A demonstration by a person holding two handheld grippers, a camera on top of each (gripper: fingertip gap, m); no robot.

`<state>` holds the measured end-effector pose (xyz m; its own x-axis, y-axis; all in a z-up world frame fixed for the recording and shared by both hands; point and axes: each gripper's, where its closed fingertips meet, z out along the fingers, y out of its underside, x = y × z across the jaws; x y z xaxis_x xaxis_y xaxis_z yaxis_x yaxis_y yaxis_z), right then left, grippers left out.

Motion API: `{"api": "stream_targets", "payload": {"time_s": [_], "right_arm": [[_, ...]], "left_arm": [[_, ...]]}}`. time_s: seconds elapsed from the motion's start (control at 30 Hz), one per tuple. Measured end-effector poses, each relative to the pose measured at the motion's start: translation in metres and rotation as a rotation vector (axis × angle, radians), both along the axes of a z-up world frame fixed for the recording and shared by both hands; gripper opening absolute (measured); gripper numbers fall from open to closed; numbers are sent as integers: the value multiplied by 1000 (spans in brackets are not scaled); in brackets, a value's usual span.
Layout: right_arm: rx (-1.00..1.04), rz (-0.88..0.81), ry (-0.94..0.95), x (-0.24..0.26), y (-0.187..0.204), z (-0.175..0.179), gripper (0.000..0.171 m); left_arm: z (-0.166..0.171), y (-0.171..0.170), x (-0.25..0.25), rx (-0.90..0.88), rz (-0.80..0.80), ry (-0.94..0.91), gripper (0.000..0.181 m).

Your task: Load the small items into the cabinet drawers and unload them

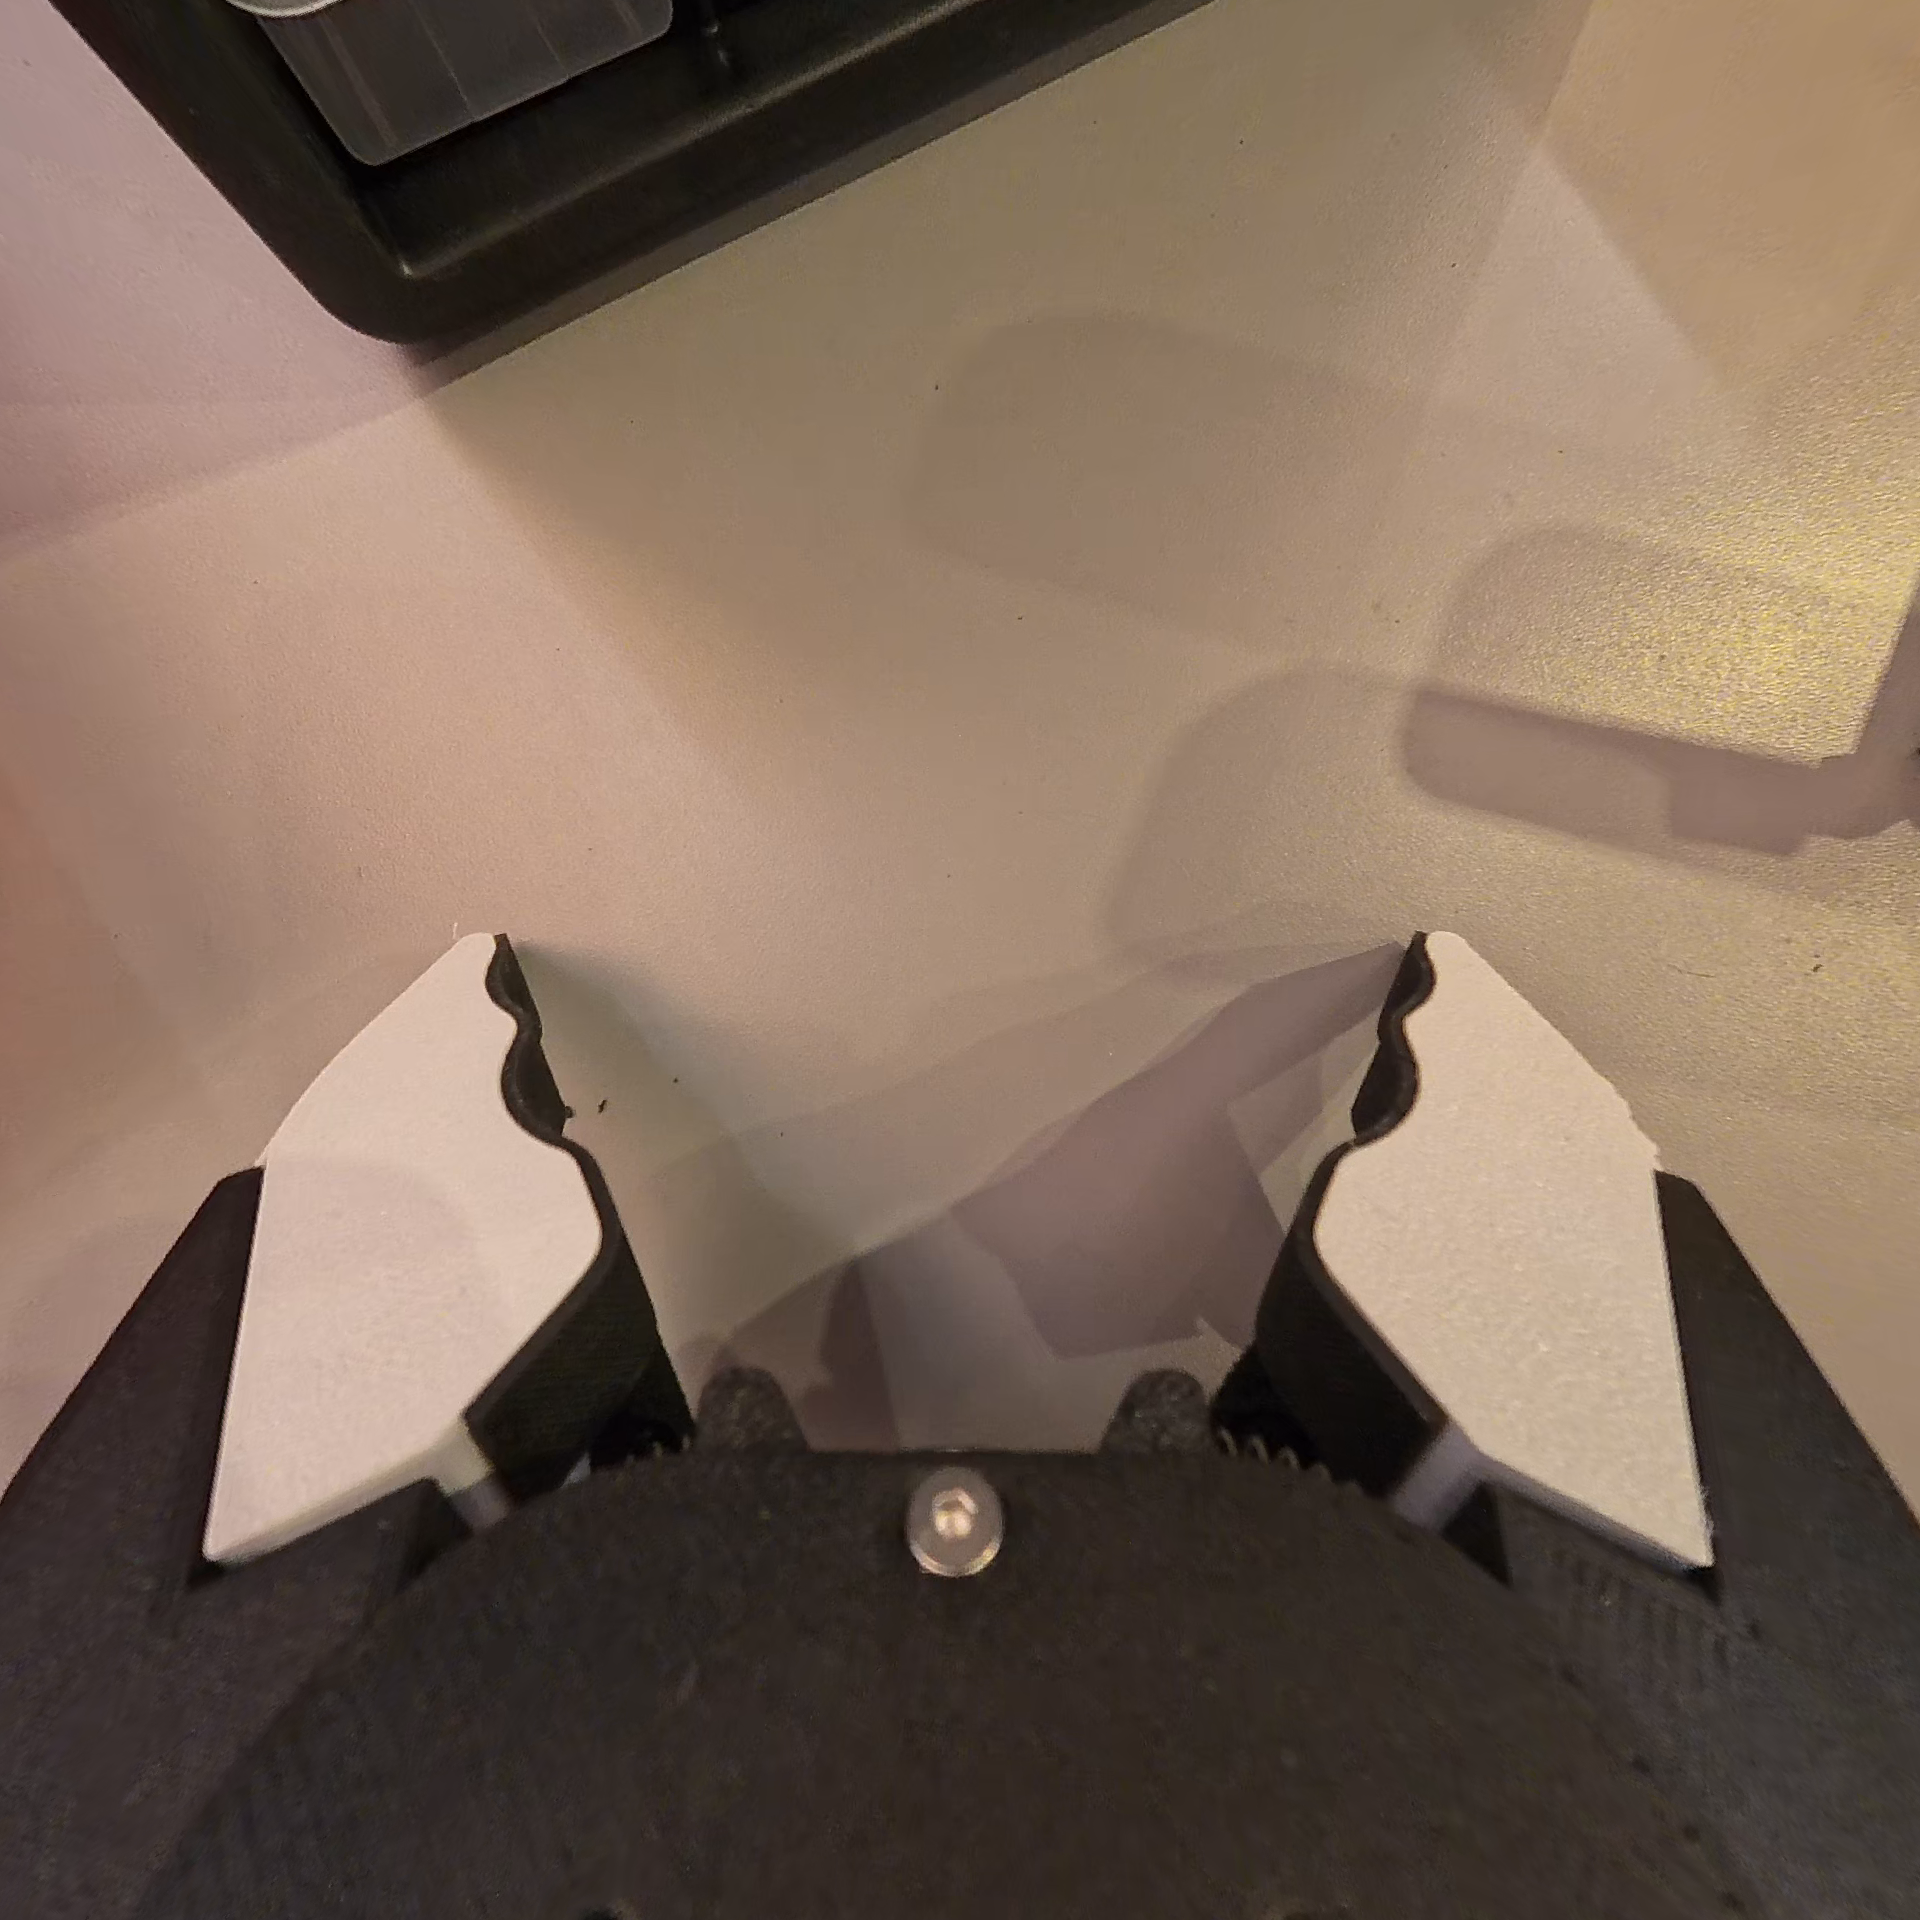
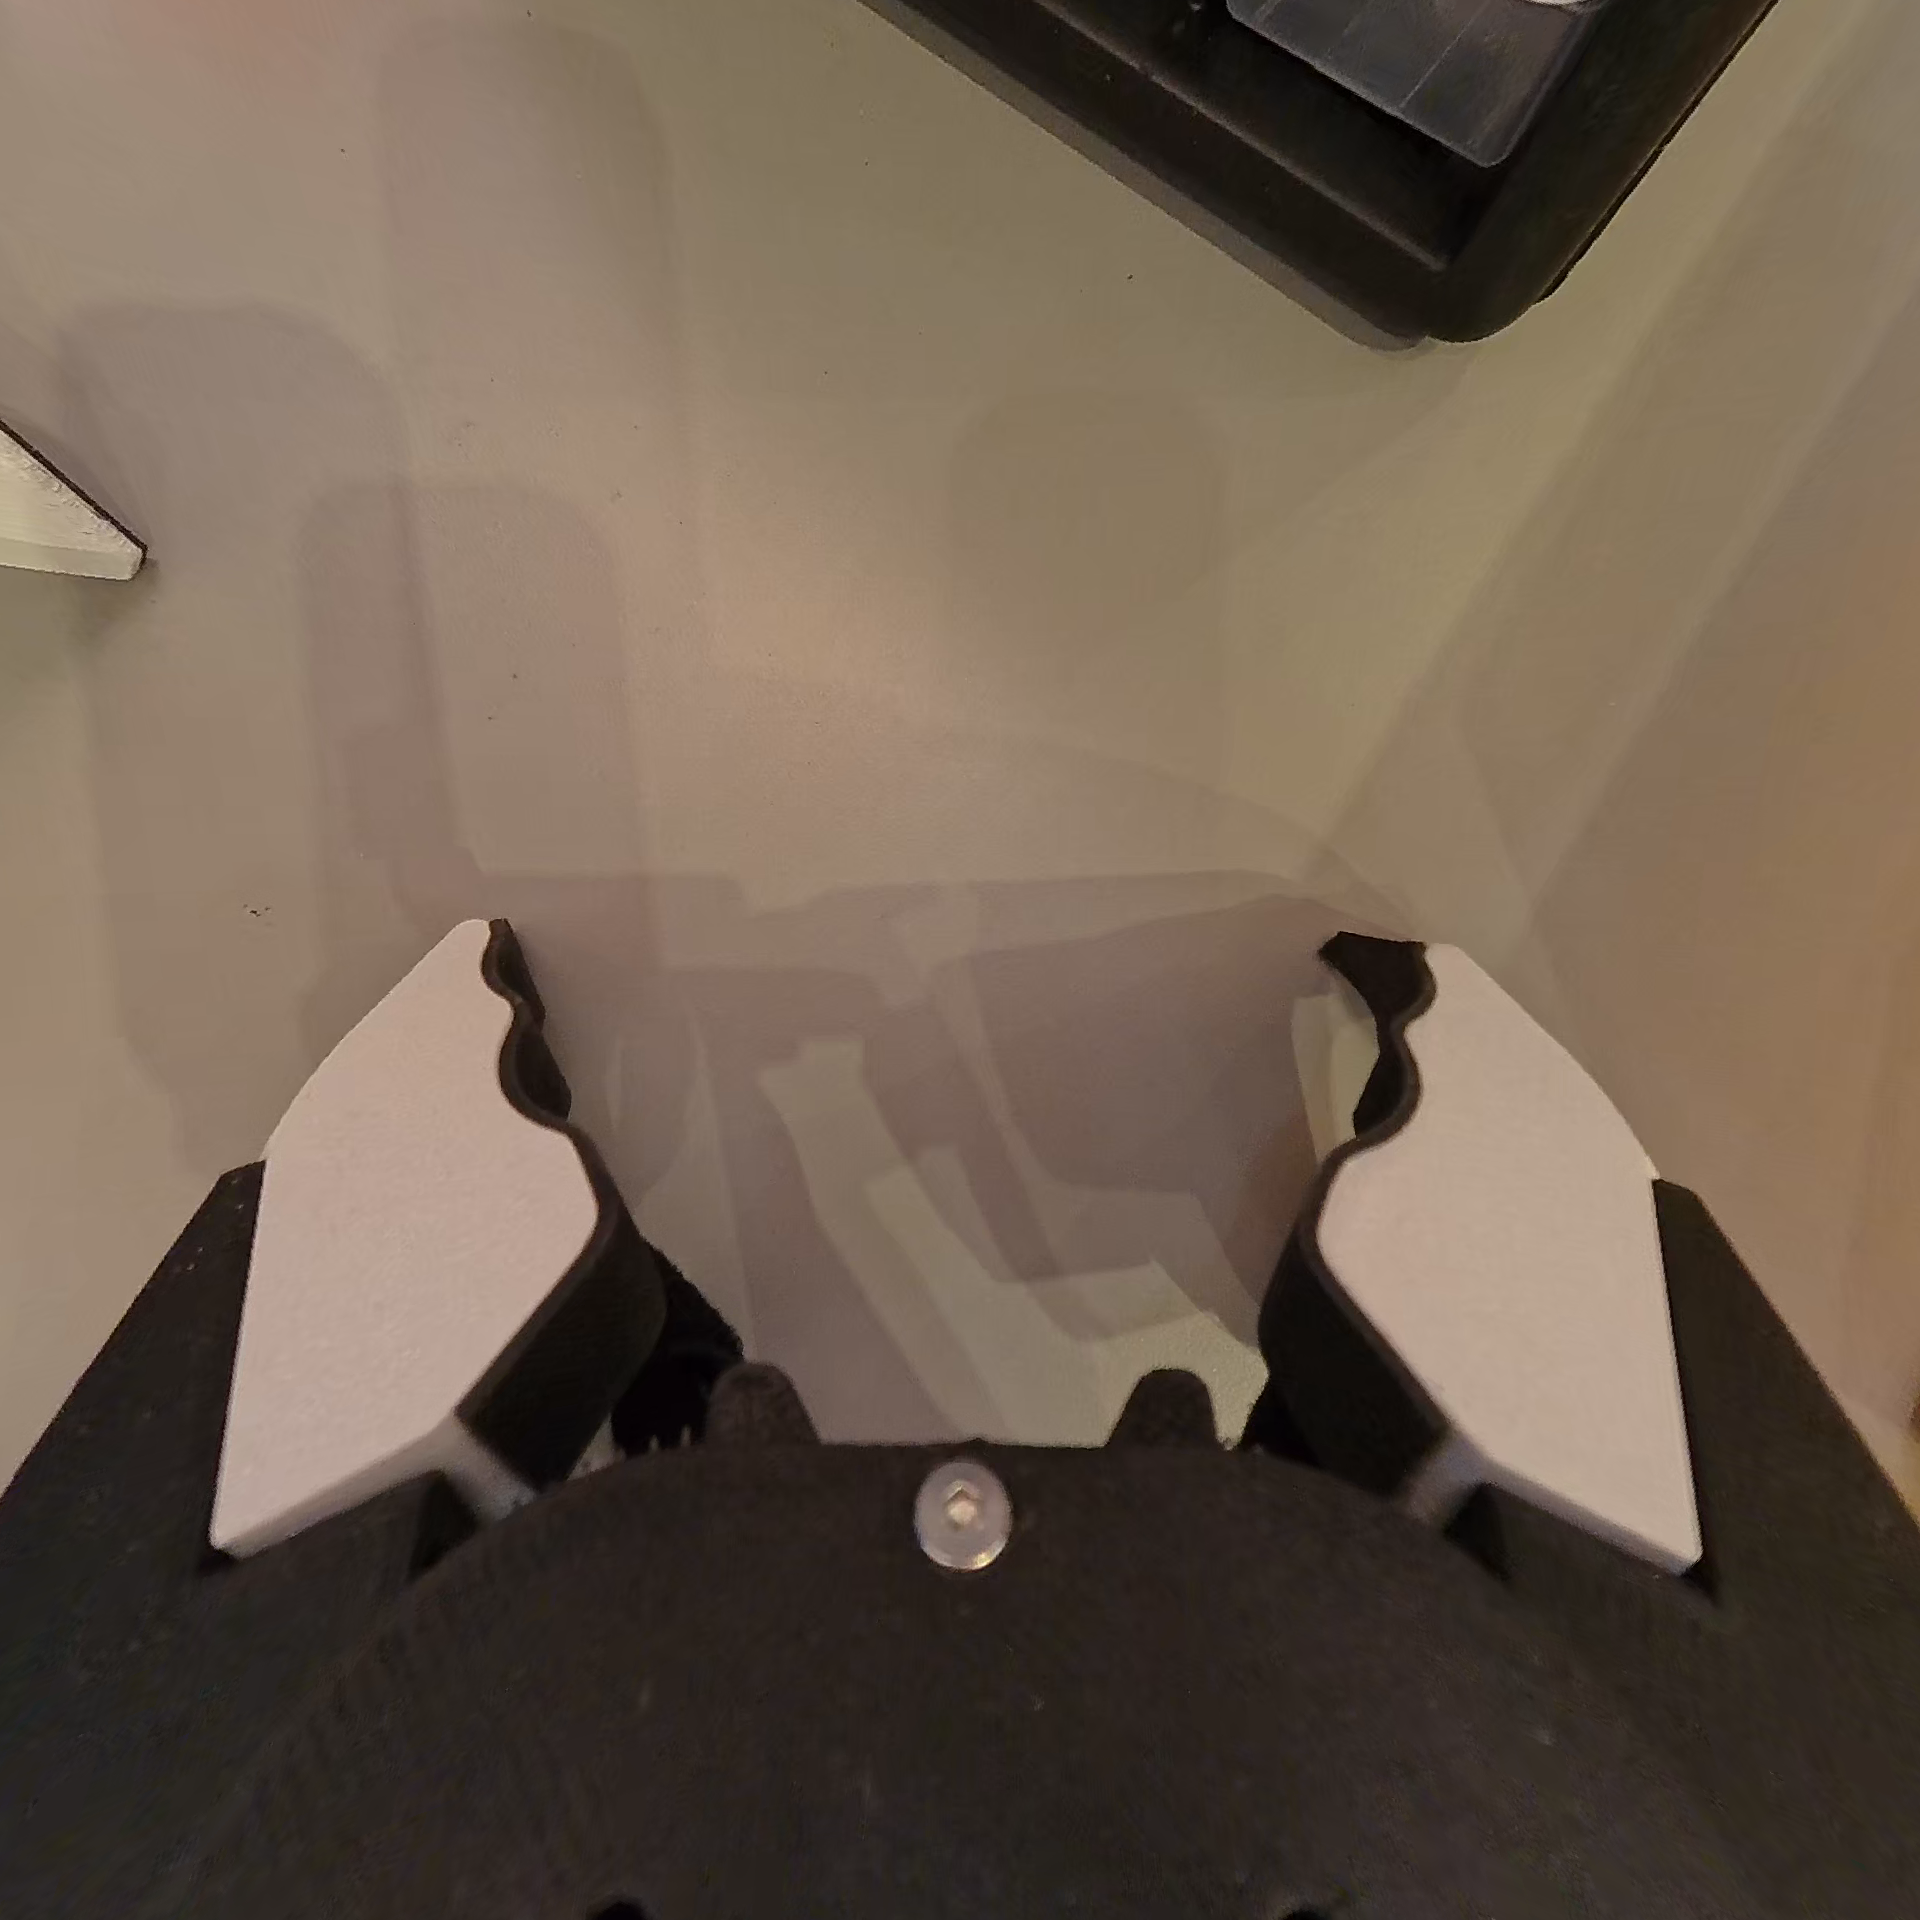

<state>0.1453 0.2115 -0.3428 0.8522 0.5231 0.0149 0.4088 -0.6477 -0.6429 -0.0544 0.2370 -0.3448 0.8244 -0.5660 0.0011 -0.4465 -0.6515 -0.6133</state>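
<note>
Facing pale table [image 1: 831,582], black cabinet [image 1: 623,208] beyond

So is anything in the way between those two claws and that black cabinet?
Nothing visible. Only bare table lies between the open left gripper and the cabinet, and likewise between the open right gripper and it.

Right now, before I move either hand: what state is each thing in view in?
left gripper: open, nothing between the fingers, above bare table.
right gripper: open, empty, above bare table.
black cabinet: only its bottom corner in view, resting on the table, ahead of both grippers.
clear drawer: seated in the cabinet's lowest row; contents cannot be told.
white table: only shadows where it shows.
</note>
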Motion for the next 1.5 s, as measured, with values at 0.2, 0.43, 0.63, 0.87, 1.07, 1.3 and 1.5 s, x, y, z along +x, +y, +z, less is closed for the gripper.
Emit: {"api": "stream_targets", "payload": {"time_s": [0.2, 0.43, 0.63, 0.87, 1.07, 1.3, 1.5], "right_arm": [[0, 0, 0, 0, 0, 0, 146], [0, 0, 0, 0, 0, 0, 146], [0, 0, 0, 0, 0, 0, 146], [0, 12, 0, 0, 1, 0, 146], [-1, -2, 0, -2, 3, 0, 146], [-57, -1, -32, -4, 4, -1, 146], [-54, 25, -22, -11, 5, 0, 138]], "left_arm": [[0, 0, 0, 0, 1, 0, 146], [0, 0, 0, 0, 1, 0, 146], [0, 0, 0, -1, -2, 0, 146], [0, 2, 3, -2, -32, 2, 146], [0, 5, 5, -6, -50, 3, 146], [-1, 10, 6, -5, -23, 3, 146], [-2, 13, 8, -13, -14, 8, 147]]}}
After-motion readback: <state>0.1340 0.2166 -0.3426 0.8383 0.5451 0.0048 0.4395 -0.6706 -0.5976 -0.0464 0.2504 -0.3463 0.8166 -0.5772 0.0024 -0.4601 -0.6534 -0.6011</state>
